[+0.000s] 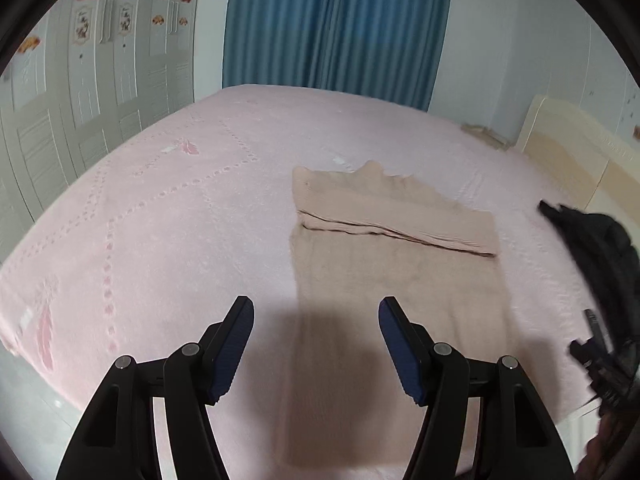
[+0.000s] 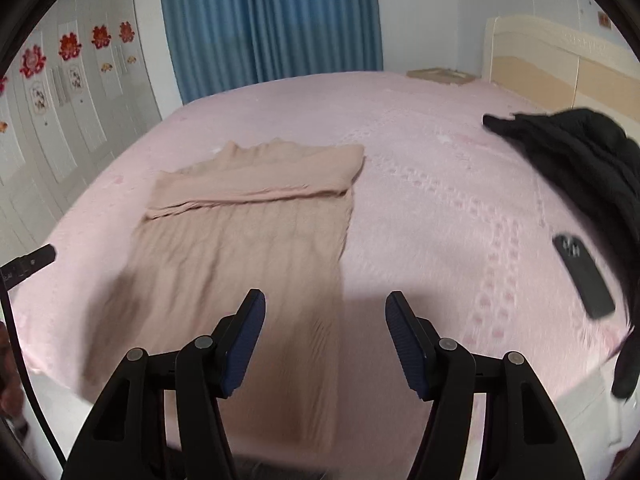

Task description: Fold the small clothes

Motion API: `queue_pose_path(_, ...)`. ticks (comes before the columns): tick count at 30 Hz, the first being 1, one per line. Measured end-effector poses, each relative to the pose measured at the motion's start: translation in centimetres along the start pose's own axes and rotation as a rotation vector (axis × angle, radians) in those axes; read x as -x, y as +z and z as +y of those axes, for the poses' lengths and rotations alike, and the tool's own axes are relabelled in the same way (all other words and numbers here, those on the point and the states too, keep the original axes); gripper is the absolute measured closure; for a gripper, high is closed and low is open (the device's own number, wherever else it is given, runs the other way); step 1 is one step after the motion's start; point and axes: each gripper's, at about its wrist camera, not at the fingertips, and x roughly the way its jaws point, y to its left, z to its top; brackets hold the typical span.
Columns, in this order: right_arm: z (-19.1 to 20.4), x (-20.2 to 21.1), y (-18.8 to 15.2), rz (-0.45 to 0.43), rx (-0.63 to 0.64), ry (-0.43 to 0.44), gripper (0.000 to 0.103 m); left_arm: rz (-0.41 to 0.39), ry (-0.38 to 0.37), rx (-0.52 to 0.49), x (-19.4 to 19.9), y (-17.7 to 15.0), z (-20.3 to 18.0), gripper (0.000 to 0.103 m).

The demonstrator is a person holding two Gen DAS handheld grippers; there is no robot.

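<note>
A beige knitted garment (image 1: 384, 280) lies flat on the pink bed (image 1: 168, 216), its sleeves folded across the upper part. It also shows in the right wrist view (image 2: 248, 248). My left gripper (image 1: 316, 308) is open and empty, hovering above the garment's near left edge. My right gripper (image 2: 325, 302) is open and empty, above the garment's near right edge. The right gripper shows blurred at the left wrist view's right edge (image 1: 600, 356). The tip of the left gripper (image 2: 28, 266) shows at the right wrist view's left edge.
A black garment (image 2: 580, 152) lies heaped on the bed at the right, also in the left wrist view (image 1: 600, 248). A dark phone (image 2: 582, 274) lies beside it. A cream headboard (image 2: 560, 76), blue curtain (image 1: 336, 28) and white wardrobe (image 1: 80, 92) surround the bed.
</note>
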Motion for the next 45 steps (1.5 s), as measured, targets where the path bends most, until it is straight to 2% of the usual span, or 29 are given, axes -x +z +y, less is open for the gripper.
queue_pose_path(2,0.9,0.9,-1.2,-0.016,0.005,-0.016,0.044,-0.001,-0.05,0.002,0.7,-1.7,-0.6,0.04)
queue_pose_path(5,2.1,0.7,-2.2,0.008,-0.015,-0.013,0.045,-0.005,-0.06,-0.015,0.6,-4.0,-1.5,0.04)
queue_pose_path(9,3.0,0.4,-3.8,0.03,-0.011,0.021,0.045,0.009,-0.04,-0.057,0.0,-7.2,-2.2,0.04)
queue_pose_path(12,3.9,0.3,-5.9,0.016,0.021,0.002,0.045,0.037,-0.002,-0.092,-0.9,-8.9,-2.0,0.04)
queue_pose_path(13,3.9,0.1,-6.1,0.034,0.027,-0.007,0.045,0.057,-0.002,-0.09,-1.1,-9.0,-1.8,0.04)
queue_pose_path(16,3.3,0.6,-6.1,-0.003,-0.02,-0.01,0.044,0.023,-0.017,-0.051,-0.4,-9.1,-1.1,0.04)
queue_pose_path(22,2.4,-0.6,-6.1,0.043,-0.046,-0.02,0.047,-0.003,-0.019,-0.032,-0.1,-9.6,-0.8,0.04)
queue_pose_path(32,2.1,-0.8,-6.1,0.051,-0.048,-0.018,0.047,0.046,-0.033,0.018,-1.5,-9.4,0.6,0.04)
queue_pose_path(38,1.2,-1.2,-6.0,0.072,-0.086,-0.006,0.047,0.084,-0.058,0.085,-2.4,-9.4,2.1,0.04)
queue_pose_path(45,-0.3,-2.0,-6.0,0.108,-0.14,-0.014,0.047,0.125,-0.046,0.146,-3.6,-9.4,3.6,0.04)
